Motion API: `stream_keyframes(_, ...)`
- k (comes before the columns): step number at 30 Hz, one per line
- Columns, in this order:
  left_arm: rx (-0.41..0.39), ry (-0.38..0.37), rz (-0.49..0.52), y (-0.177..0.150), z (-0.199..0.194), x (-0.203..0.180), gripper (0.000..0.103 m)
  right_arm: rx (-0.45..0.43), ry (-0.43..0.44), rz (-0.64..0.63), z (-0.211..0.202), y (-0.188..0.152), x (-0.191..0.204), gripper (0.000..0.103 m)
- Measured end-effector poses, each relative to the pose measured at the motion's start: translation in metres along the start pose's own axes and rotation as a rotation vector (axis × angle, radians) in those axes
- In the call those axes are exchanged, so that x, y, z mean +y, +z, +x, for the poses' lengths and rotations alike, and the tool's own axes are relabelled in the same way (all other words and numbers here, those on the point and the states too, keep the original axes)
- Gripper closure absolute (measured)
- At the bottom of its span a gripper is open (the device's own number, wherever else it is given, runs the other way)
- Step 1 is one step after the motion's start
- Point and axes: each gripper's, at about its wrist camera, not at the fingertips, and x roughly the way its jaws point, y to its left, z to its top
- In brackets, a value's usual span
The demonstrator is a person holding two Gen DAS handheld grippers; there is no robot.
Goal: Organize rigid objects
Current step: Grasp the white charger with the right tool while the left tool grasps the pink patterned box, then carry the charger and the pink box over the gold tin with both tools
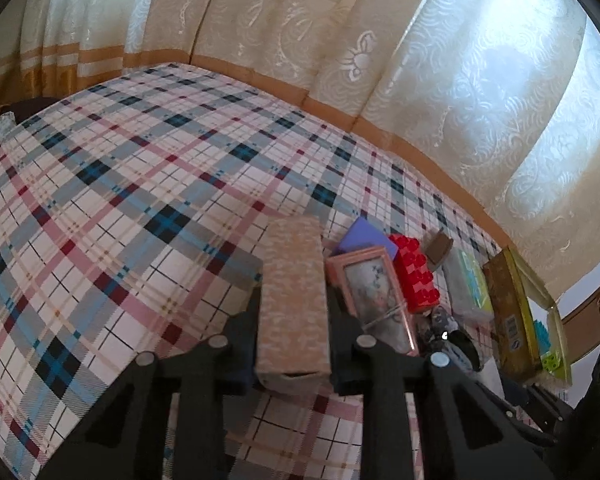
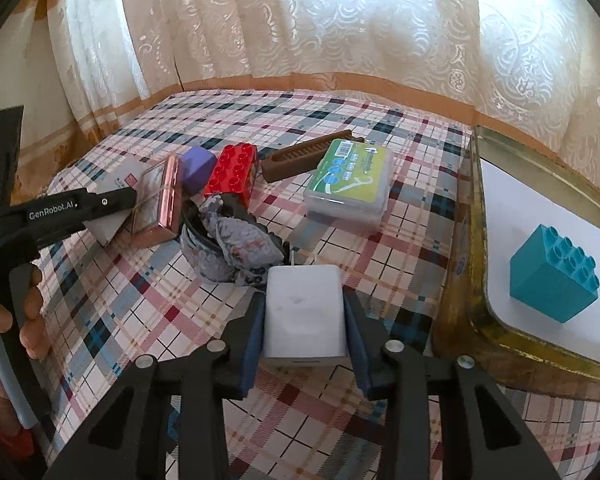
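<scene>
Your left gripper (image 1: pixel 293 316) is clamped on a long peach patterned box (image 1: pixel 292 300) above the plaid tablecloth (image 1: pixel 120 200), while your right gripper (image 2: pixel 305 332) squeezes a white charger block (image 2: pixel 305 316) just left of the gold-rimmed tray (image 2: pixel 476 280).

The left claw (image 1: pixel 294 320) grips a long peach box (image 1: pixel 292 300) above the plaid cloth (image 1: pixel 120 200).

A long peach patterned box (image 1: pixel 293 304) lies lengthwise, clamped at both sides. A white rounded charger block (image 2: pixel 305 314) is pinched likewise. At its 10 o'clock cluster a pink-framed case (image 2: pixel 160 200), purple block (image 2: pixel 196 168) and red studded brick (image 2: pixel 233 174).
</scene>
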Motion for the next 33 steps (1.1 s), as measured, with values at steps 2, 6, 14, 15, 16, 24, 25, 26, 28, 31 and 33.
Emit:
stream_keyframes(2,-0.003,-0.005,0.015,0.000,-0.001,-0.004,0.079,-0.003,0.011,0.010,-0.001,0.000,-0.003,0.062)
stream_keyframes(6,-0.031,-0.016,0.017,0.000,-0.005,-0.006,0.079,-0.028,0.039,0.031,-0.005,-0.001,-0.009,0.062)
stream_keyframes(14,-0.247,-0.010,0.116,0.001,-0.037,-0.026,0.079,-0.147,0.079,0.057,-0.026,-0.002,-0.015,0.062)
stream_keyframes(15,-0.257,-0.019,0.125,0.001,-0.039,-0.028,0.079,-0.175,0.067,0.051,-0.030,-0.001,-0.014,0.062)
stream_keyframes(16,-0.274,-0.029,0.135,0.000,-0.041,-0.031,0.079,-0.198,0.059,0.046,-0.035,-0.001,-0.014,0.062)
stream_keyframes(24,-0.335,-0.076,0.200,-0.009,-0.047,-0.058,0.079,-0.336,0.033,0.059,-0.065,0.004,-0.028,0.062)
stream_keyframes(25,-0.331,-0.079,0.200,-0.010,-0.046,-0.062,0.079,-0.343,0.028,0.062,-0.067,0.004,-0.031,0.062)
stream_keyframes(26,-0.330,-0.079,0.202,-0.012,-0.045,-0.065,0.079,-0.348,0.025,0.067,-0.068,0.004,-0.033,0.062)
stream_keyframes(28,-0.334,-0.086,0.223,-0.016,-0.045,-0.077,0.079,-0.362,0.011,0.080,-0.071,0.006,-0.040,0.062)
stream_keyframes(31,-0.346,-0.089,0.281,-0.023,-0.043,-0.098,0.079,-0.388,-0.035,0.085,-0.077,0.006,-0.049,0.062)
stream_keyframes(33,-0.347,-0.096,0.310,-0.028,-0.042,-0.112,0.079,-0.398,-0.042,0.099,-0.080,0.007,-0.057,0.062)
